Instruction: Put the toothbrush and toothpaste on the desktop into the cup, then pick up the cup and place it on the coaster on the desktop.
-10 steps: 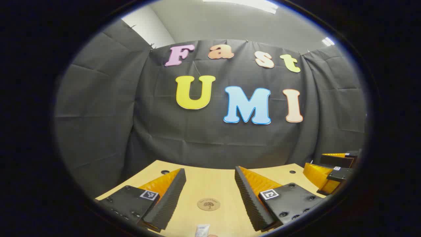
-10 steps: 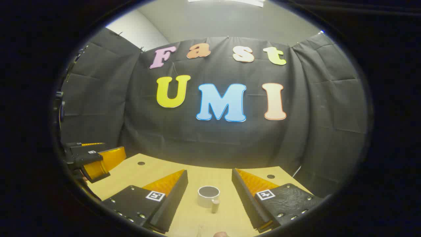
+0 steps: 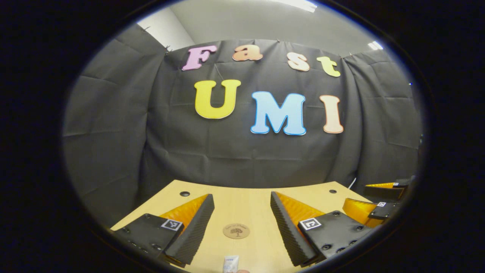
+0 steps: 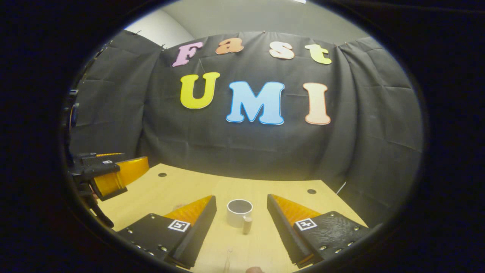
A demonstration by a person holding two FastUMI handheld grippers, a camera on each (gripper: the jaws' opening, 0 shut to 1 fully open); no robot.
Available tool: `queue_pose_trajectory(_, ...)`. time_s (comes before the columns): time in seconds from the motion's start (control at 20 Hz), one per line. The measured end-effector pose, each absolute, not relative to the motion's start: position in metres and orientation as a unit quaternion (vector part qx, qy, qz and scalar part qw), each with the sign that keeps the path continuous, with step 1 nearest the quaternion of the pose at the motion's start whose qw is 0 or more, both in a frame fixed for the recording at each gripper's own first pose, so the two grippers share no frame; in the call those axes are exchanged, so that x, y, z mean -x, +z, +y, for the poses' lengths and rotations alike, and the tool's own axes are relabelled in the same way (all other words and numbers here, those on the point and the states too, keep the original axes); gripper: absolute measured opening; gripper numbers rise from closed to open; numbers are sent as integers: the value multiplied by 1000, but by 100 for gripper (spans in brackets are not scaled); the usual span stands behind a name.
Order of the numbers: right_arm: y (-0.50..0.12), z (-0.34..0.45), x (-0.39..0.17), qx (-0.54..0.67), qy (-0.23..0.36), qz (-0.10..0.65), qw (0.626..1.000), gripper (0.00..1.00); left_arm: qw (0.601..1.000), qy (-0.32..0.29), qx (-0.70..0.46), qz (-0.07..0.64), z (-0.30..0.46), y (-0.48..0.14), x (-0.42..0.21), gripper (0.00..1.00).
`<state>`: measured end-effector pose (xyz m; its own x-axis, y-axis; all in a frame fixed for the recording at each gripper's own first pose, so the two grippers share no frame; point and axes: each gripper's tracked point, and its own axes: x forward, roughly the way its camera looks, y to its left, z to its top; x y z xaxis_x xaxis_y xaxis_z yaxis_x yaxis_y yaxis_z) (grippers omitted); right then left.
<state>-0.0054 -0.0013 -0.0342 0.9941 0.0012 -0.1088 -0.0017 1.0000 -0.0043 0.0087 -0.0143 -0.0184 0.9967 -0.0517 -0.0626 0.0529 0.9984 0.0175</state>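
In the left gripper view my left gripper [image 3: 242, 201] stands open above the wooden desktop [image 3: 242, 204]. A round brown coaster [image 3: 236, 231] lies on the desk between its fingers, and the end of a white toothpaste tube [image 3: 231, 263] pokes in at the bottom edge. In the right gripper view my right gripper [image 4: 241, 201] is open too. A white cup [image 4: 239, 212] with a wooden handle stands upright ahead, between its fingers. A thin clear toothbrush [image 4: 227, 261] lies near the bottom edge. Neither gripper holds anything.
The other gripper [image 3: 379, 203] hovers over the desk's right side in the left gripper view; in the right gripper view the left one [image 4: 110, 176] hangs at the left. Small dark holes [image 4: 162, 174] mark the desk's far corners. The black cloth wall stands just behind the desk.
Both views have tipped slightly downward, so more desktop shows. The cup and coaster sit a little higher in their views. Both grippers stay open.
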Motion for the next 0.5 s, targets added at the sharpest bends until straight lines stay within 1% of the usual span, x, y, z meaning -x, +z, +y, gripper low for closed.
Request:
queue_pose_trajectory(0.2,-52,1,4,-8,7,90,996,85,997,-46,0,65,-22,-40,-16,96)
queue_pose_trajectory(0.25,-60,3,3,-13,10,106,994,85,995,-55,2,84,-25,-50,-17,96)
queue_pose_trajectory(0.3,-70,5,2,-16,13,126,992,85,992,-60,0,107,-26,-65,-18,98)
queue_pose_trajectory(0.4,-88,6,4,-20,17,161,987,85,986,-62,-1,157,-24,-93,-20,96)
queue_pose_trajectory(0.5,-106,7,4,-23,15,200,980,86,977,-58,7,203,-19,-116,-20,96)
